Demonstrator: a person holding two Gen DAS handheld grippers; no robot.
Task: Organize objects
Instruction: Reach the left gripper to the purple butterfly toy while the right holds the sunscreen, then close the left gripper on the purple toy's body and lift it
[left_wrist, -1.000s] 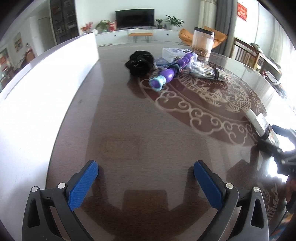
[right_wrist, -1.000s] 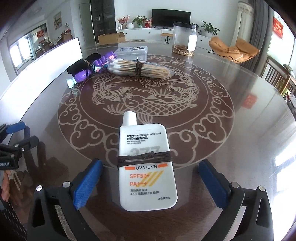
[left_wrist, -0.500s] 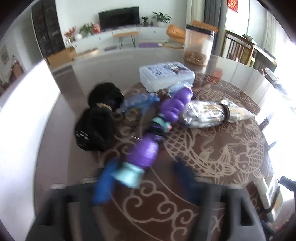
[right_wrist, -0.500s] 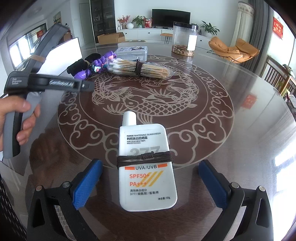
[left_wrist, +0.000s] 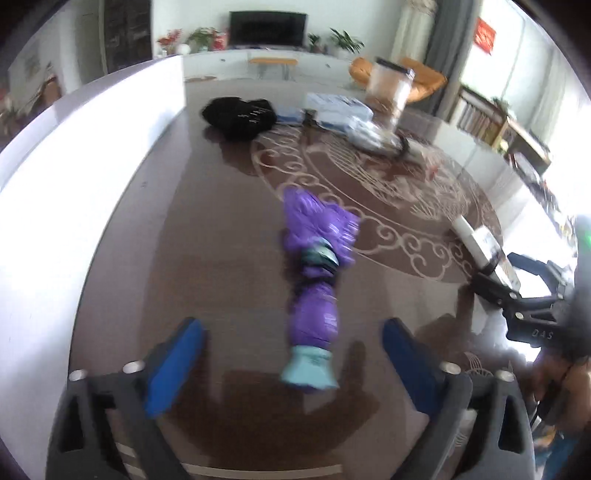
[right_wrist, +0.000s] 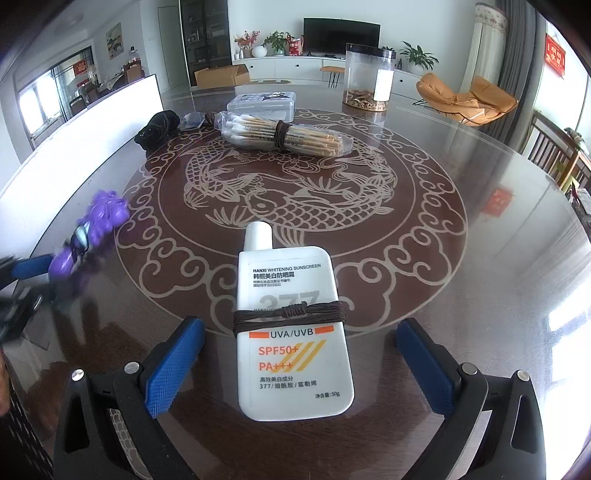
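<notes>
A purple toy (left_wrist: 314, 295) with a pale teal end lies lengthwise between the fingers of my left gripper (left_wrist: 291, 332). Its jaws are opening and the blue pads stand well clear of the toy, which is blurred. From the right wrist view the same purple toy (right_wrist: 99, 221) shows at the table's left side, beside the left gripper's blue pad. My right gripper (right_wrist: 300, 328) is open around a white sunscreen bottle (right_wrist: 295, 350) tied with brown cord, and its pads do not touch it. The bottle lies flat on the table.
At the far side of the round dark table (right_wrist: 480, 258) lie a tied bundle of cotton swabs (right_wrist: 284, 134), a clear plastic box (right_wrist: 262, 105), a black pouch (right_wrist: 159, 129) and a tall clear jar (right_wrist: 369, 77). A white board (right_wrist: 92, 129) stands along the left edge.
The purple toy has left the far pile and now sits near the left front of the table. My left gripper reached out, came back with it and its jaws spread. The right gripper kept still.
</notes>
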